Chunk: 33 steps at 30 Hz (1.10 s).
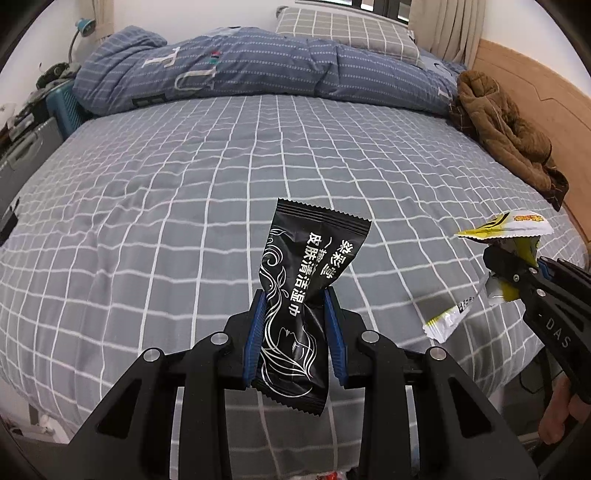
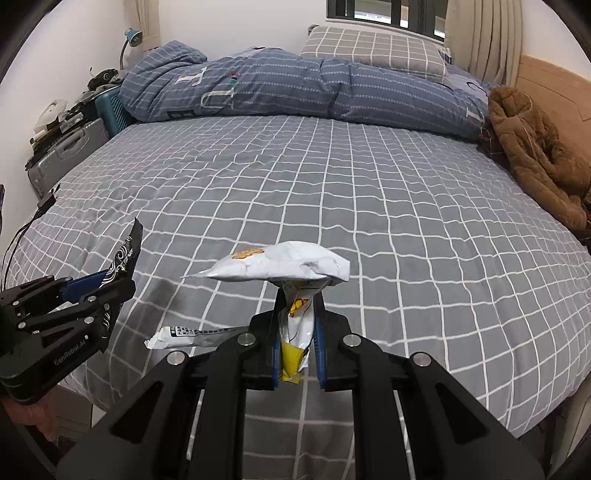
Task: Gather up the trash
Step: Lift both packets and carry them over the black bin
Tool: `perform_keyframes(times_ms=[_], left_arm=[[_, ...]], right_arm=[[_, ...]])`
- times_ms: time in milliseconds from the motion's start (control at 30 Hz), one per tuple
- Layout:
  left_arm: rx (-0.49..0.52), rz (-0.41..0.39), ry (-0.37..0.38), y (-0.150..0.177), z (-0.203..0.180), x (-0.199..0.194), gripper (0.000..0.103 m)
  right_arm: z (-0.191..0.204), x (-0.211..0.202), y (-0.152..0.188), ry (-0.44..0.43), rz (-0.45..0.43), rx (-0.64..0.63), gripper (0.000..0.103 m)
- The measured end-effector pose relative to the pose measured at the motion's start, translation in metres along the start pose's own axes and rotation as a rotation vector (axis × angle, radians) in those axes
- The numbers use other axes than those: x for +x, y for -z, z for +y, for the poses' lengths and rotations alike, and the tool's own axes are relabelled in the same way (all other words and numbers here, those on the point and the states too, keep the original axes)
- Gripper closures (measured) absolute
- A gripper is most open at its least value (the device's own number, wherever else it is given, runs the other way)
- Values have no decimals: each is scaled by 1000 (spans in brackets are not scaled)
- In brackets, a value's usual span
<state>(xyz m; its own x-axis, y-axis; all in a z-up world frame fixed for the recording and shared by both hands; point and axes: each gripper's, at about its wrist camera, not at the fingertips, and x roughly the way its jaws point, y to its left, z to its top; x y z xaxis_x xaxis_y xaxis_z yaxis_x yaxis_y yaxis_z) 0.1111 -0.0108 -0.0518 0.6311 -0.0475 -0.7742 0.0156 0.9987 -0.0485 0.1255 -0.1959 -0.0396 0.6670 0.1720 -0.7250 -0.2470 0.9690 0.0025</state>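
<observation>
My left gripper (image 1: 295, 299) is shut on a black wet-wipe packet (image 1: 303, 291) with white lettering, held upright above the near edge of the bed; the same left gripper (image 2: 127, 282) and black packet (image 2: 127, 254) show at the left of the right wrist view. My right gripper (image 2: 299, 291) is shut on a crumpled white and yellow snack wrapper (image 2: 284, 264), whose top flares out above the fingertips. From the left wrist view, that right gripper (image 1: 496, 254) and the wrapper (image 1: 509, 227) hang at the right edge, with a torn strip (image 1: 448, 317) dangling below.
The bed (image 1: 184, 192) has a grey checked sheet. A folded blue quilt (image 1: 229, 70) and a checked pillow (image 1: 343, 27) lie at its far side, a brown jacket (image 1: 506, 129) by the wooden headboard on the right. A grey suitcase (image 2: 66, 155) and clutter stand left of the bed.
</observation>
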Motion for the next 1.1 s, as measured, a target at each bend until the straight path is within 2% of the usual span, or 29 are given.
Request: perform_keyframes(times_ms=[1100], left_arm=[[-37,5,17,79,-2,-69,73]], right_arm=[[32,-67,77,-26,25,-15,90]])
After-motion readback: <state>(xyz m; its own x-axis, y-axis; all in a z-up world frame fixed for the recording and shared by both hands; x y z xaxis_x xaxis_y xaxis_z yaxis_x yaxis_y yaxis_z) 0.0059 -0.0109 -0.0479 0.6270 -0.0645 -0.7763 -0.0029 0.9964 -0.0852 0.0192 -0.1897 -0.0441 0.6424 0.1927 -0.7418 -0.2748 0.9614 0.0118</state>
